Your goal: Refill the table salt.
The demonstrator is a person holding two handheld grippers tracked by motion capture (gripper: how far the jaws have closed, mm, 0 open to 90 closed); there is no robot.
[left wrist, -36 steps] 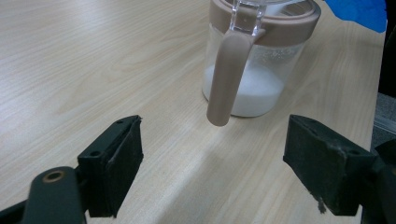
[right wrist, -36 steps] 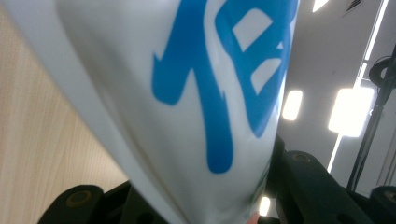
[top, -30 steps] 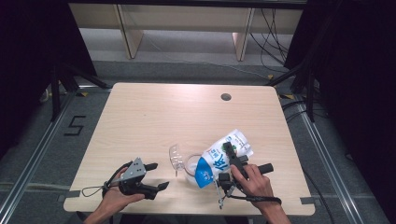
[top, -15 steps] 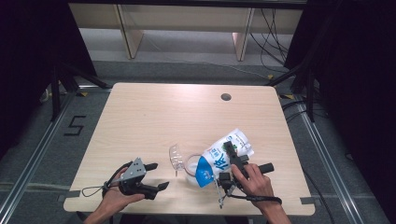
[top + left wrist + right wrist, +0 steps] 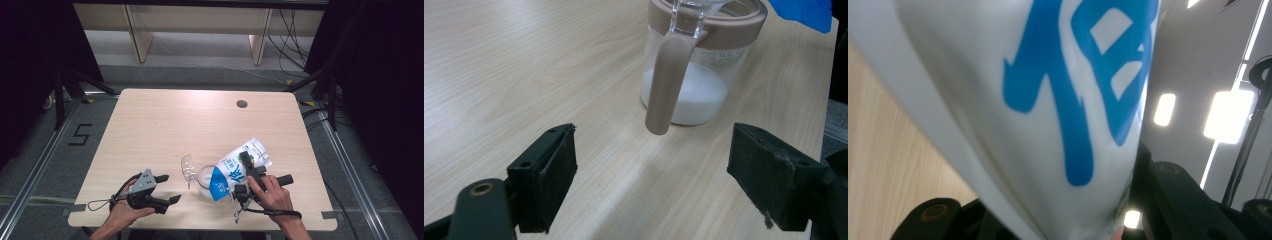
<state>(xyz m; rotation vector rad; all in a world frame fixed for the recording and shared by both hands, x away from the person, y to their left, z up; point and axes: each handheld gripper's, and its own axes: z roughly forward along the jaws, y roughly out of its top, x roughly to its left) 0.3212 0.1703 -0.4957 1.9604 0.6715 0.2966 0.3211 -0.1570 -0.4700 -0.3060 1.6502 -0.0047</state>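
A white and blue pouch (image 5: 235, 167) is tilted with its blue end down over a clear jar (image 5: 204, 181), and my right gripper (image 5: 248, 167) is shut on it. In the right gripper view the pouch (image 5: 1048, 100) with its blue lettering rises between the two black jaws of the right gripper (image 5: 1058, 217). The jar (image 5: 696, 75) has a brown rim, a brown handle (image 5: 664, 85) and white powder at its bottom. Its clear lid (image 5: 188, 167) stands flipped open to the left. My left gripper (image 5: 169, 188) lies open near the table's front edge, pointing at the jar, and the left gripper (image 5: 654, 185) has nothing between its jaws.
The light wooden table (image 5: 165, 125) has a round cable hole (image 5: 242, 104) at the back right. Shelving legs and cables stand on the floor behind it. The pouch's blue corner (image 5: 799, 10) shows above the jar's rim.
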